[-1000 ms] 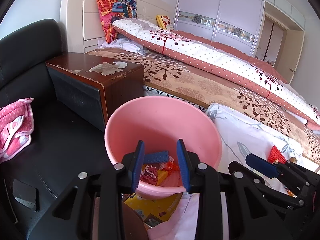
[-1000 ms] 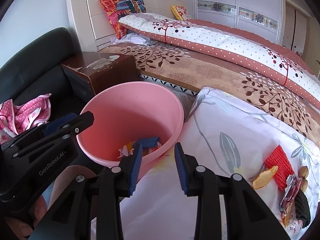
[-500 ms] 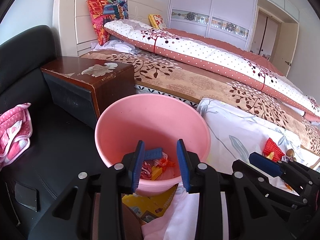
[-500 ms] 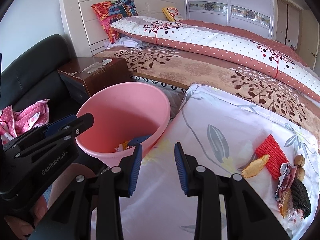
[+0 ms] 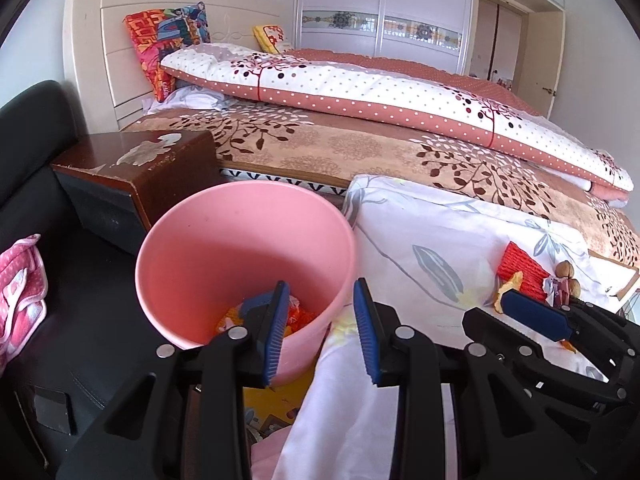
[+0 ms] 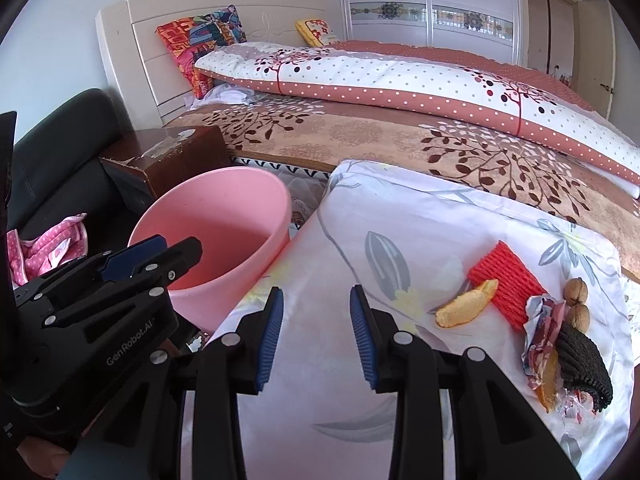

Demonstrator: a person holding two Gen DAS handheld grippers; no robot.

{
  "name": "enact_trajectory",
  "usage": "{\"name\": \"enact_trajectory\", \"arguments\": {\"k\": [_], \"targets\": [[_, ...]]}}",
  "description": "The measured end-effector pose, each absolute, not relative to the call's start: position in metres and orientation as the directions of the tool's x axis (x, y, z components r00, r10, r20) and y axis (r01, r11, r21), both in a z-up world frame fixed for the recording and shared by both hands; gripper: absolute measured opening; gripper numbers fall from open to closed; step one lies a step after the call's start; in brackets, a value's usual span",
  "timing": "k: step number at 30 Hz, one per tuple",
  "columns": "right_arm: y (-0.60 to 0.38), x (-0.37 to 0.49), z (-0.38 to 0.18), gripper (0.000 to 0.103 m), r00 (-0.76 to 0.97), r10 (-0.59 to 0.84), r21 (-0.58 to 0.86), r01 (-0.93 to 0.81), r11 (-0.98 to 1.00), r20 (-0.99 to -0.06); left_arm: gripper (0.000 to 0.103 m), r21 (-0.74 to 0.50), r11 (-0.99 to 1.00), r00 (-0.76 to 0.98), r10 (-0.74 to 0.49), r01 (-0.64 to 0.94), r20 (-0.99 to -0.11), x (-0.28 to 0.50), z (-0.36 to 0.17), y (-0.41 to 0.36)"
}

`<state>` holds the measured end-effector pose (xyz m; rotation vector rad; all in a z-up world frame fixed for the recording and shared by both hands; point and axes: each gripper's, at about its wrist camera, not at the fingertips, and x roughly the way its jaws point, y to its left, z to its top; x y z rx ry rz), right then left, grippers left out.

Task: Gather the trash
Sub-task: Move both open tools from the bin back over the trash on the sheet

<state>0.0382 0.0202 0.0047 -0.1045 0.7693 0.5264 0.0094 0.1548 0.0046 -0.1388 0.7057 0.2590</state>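
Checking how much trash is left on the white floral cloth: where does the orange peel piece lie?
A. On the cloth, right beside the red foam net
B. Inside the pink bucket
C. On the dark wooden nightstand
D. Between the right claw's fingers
A: in the right wrist view the orange peel lies on the cloth, against the red foam net's near edge.

My pink plastic bin (image 5: 244, 256) stands upright beside the flowered white cloth (image 6: 400, 220), with orange and red wrappers (image 5: 298, 316) lying in its bottom. On the cloth, near its far right edge, the remaining trash sits clustered: a red foam net (image 6: 508, 280), an orange peel (image 6: 466, 309) touching it, two walnuts (image 6: 578, 300), a crumpled wrapper (image 6: 542, 332) and a black foam net (image 6: 584, 360).
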Motion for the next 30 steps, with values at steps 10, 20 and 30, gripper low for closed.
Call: {"name": "enact_trajectory", "arguments": {"k": [10, 20, 30], "targets": [[-0.048, 0.044, 0.008, 0.042, 0.648, 0.367, 0.136, -0.379, 0.915, -0.668, 0.033, 0.015, 0.987, 0.739, 0.129, -0.159, -0.661, 0.027, -0.001, 0.102], [-0.123, 0.047, -0.004, 0.042, 0.665, 0.283, 0.163, -0.239, 0.957, -0.691, 0.033, 0.011, 1.0, 0.737, 0.013, -0.008, -0.675, 0.041, -0.012, 0.06], [-0.196, 0.047, -0.007, 0.042, 0.693, 0.187, 0.178, -0.086, 0.98, -0.696, 0.033, -0.052, 0.985, 0.701, -0.152, 0.163, -0.697, 0.059, -0.02, 0.02]]}}
